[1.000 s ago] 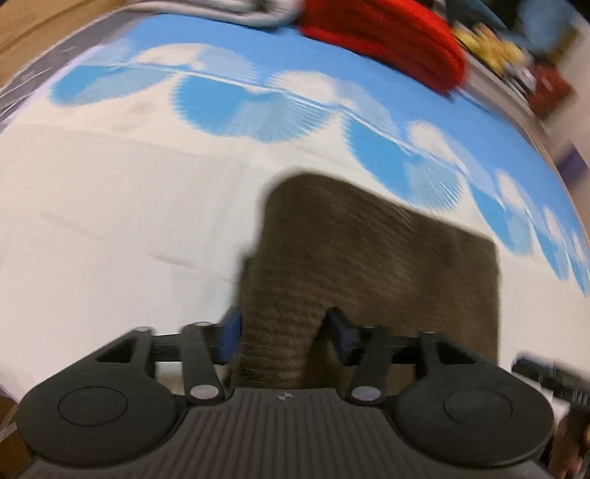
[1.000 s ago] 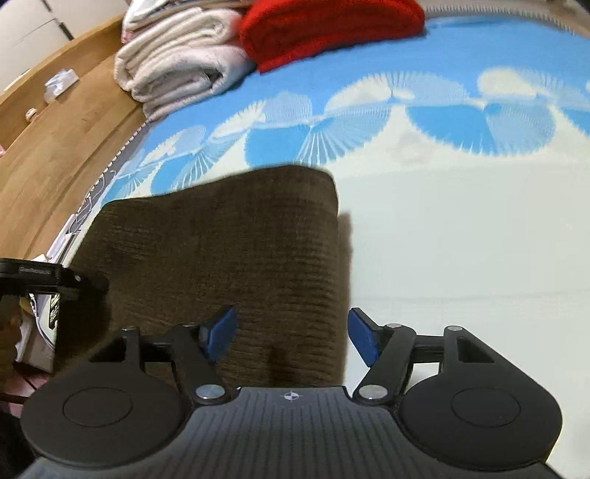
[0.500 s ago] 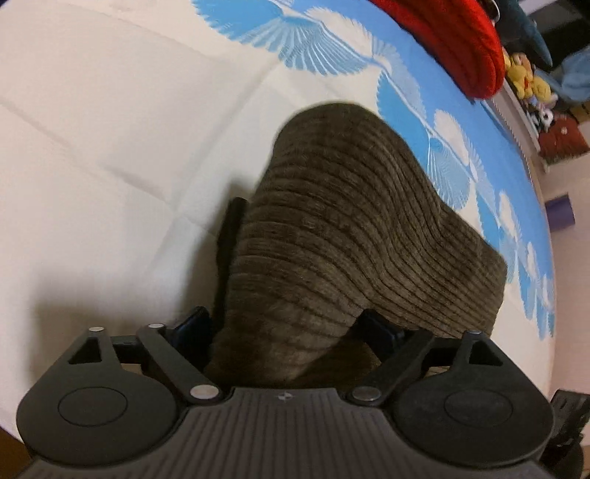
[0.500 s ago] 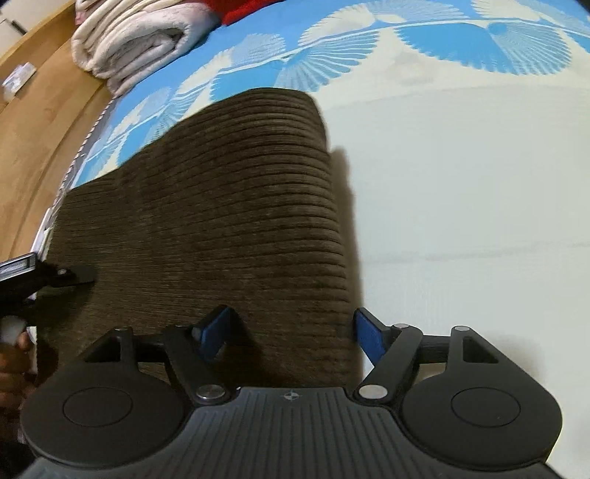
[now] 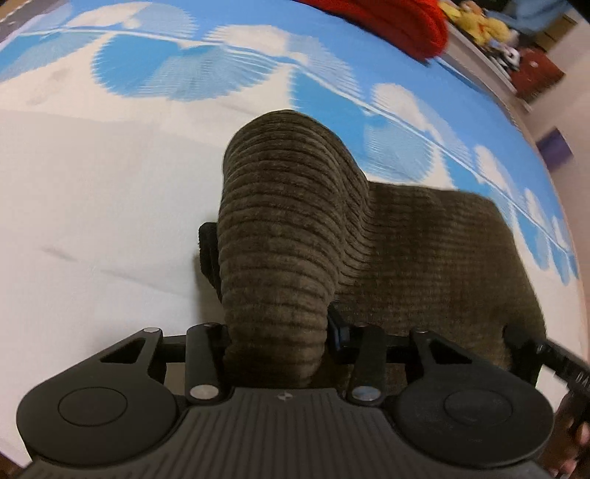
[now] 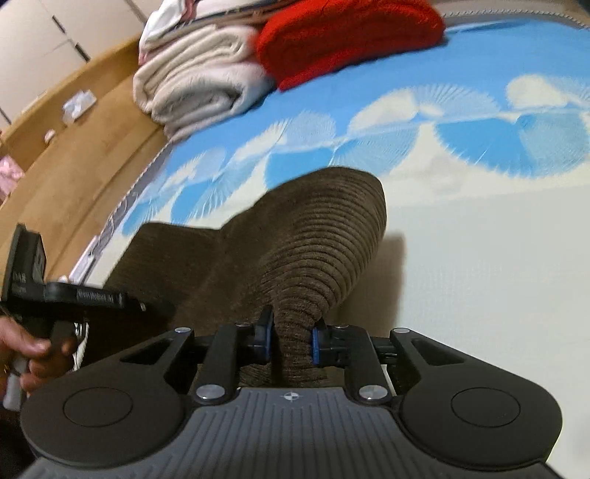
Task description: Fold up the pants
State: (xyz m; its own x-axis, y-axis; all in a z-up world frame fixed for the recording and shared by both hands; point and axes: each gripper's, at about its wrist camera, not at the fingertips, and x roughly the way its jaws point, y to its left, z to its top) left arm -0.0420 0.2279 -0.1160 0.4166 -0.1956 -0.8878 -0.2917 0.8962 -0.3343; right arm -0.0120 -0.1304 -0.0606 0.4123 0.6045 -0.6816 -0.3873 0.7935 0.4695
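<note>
The brown corduroy pants (image 5: 424, 250) lie folded on the bed. My left gripper (image 5: 276, 328) is shut on their near left corner, and the cloth rises in a bunched hump (image 5: 287, 206) in front of it. My right gripper (image 6: 291, 339) is shut on the near right corner of the pants (image 6: 306, 250), which is pinched between the blue pads and lifted off the sheet. The other gripper shows at the edge of each view, the right one (image 5: 553, 361) and the left one (image 6: 73, 294). The middle of the pants still rests flat.
The bed sheet (image 6: 479, 276) is white near me, with blue fan shapes farther off. A red knit bundle (image 6: 350, 33) and folded cream towels (image 6: 199, 84) sit at the far end. The wooden floor (image 6: 73, 147) is beyond the left bed edge.
Both grippers have closed on the near corners of the pants and lifted them, so the flat cloth now bunches up into humps. The right jaws were open before.
</note>
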